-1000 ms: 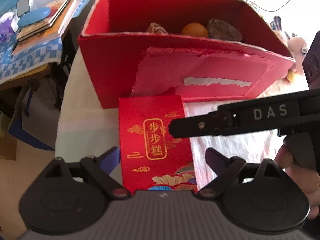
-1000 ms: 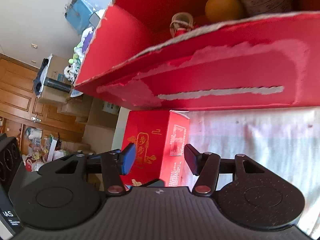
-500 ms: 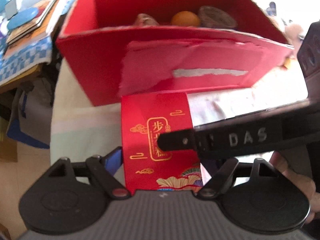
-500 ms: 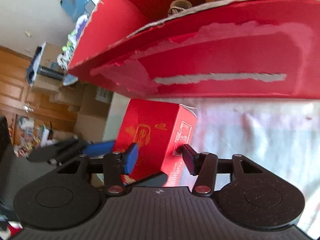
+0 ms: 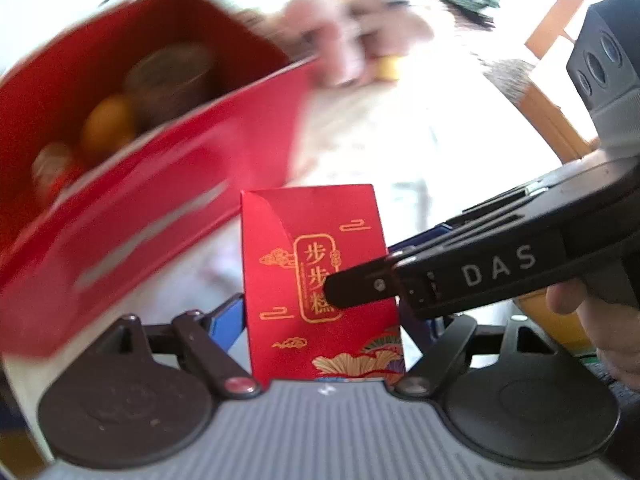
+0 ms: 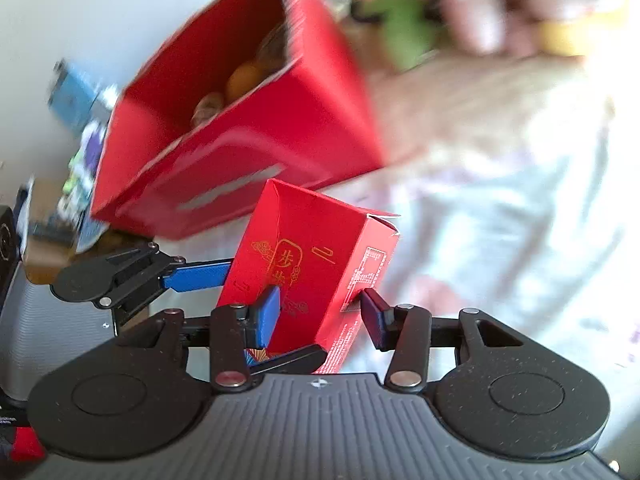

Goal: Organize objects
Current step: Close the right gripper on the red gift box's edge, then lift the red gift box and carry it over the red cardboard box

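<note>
A small red box (image 5: 320,248) with gold characters (image 6: 312,252) is off the table, held from two sides. My left gripper (image 5: 320,320) is shut on its narrow sides; its blue finger (image 6: 196,276) reaches in from the left in the right wrist view. My right gripper (image 6: 320,316) has the box between its pads, which touch its front and side faces while the jaws are closing. Its black finger (image 5: 440,276) crosses the box front in the left wrist view. The large open red box (image 5: 160,200) stands up and to the left, blurred.
Inside the large red box (image 6: 260,140) lie an orange (image 5: 108,124), a brown woven cup (image 5: 172,76) and a small item. A white tablecloth (image 5: 380,140) is below. Blurred plush toys (image 5: 352,40) sit behind, a wooden chair (image 5: 552,120) at right. A hand (image 5: 600,320) holds the right gripper.
Both grippers closed in on the small red box, then lifted it from in front of the large box's wall and carried it right. The large box has swung to the upper left.
</note>
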Demonstrator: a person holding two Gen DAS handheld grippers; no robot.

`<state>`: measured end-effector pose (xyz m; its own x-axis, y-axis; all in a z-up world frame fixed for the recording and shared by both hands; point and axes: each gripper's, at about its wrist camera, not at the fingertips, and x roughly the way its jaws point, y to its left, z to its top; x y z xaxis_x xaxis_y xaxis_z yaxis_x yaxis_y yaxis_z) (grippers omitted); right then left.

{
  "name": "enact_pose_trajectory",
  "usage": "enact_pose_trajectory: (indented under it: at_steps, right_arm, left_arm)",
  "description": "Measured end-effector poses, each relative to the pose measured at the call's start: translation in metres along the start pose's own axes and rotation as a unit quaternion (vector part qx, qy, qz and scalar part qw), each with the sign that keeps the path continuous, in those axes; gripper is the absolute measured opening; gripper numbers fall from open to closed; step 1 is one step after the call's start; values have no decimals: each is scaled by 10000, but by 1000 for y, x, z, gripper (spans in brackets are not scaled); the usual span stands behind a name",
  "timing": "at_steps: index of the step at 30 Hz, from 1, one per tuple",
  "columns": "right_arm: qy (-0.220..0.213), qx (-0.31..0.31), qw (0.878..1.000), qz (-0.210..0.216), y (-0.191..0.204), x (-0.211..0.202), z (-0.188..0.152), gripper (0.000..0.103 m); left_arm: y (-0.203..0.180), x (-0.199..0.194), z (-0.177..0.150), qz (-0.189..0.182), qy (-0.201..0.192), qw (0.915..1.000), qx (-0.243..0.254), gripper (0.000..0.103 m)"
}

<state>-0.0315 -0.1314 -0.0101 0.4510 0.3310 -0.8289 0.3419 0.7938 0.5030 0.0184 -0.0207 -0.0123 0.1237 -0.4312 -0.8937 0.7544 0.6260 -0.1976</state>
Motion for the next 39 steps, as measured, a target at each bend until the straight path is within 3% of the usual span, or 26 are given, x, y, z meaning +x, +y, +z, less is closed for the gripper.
enact_pose_trajectory:
  at_steps: [7,11,17,21,25,29,34,39]
  right_arm:
    - [-879,247,9948,-446,-28,-67,-6,49]
    - [-1393,96,9888,-523,-28,-100,0,49]
    - [-2018,-459,9778,-338,-5,-120,30,49]
    - [-2162,-937,9718,-10,19,-114,55,49]
    - [-2161,-1410,9653,398,52,-95,75,48]
    - [-1874,-1619,9647,896,80,-58,103,48]
    - [-1302,-1561,9686,1432,107,-1,125,48]
    - [-719,-1569,9726,1556,125,55,135,48]
  left_arm:
    - [-54,-10,38,-275,-504,9937,958,81]
    - [-68,-26,60,-245,-897,9883,1207,81]
    - [-58,-56,92,-10,-1625,9819,977,81]
    - [-33,-82,98,325,-1941,9784,636,81]
    - [-2,-102,95,863,-2147,9725,250,81]
    - [39,-112,89,1328,-2110,9681,-233,81]
    - [87,-109,74,1858,-1838,9618,-815,80]
    - [127,-89,60,2167,-1425,9579,-1230,81]
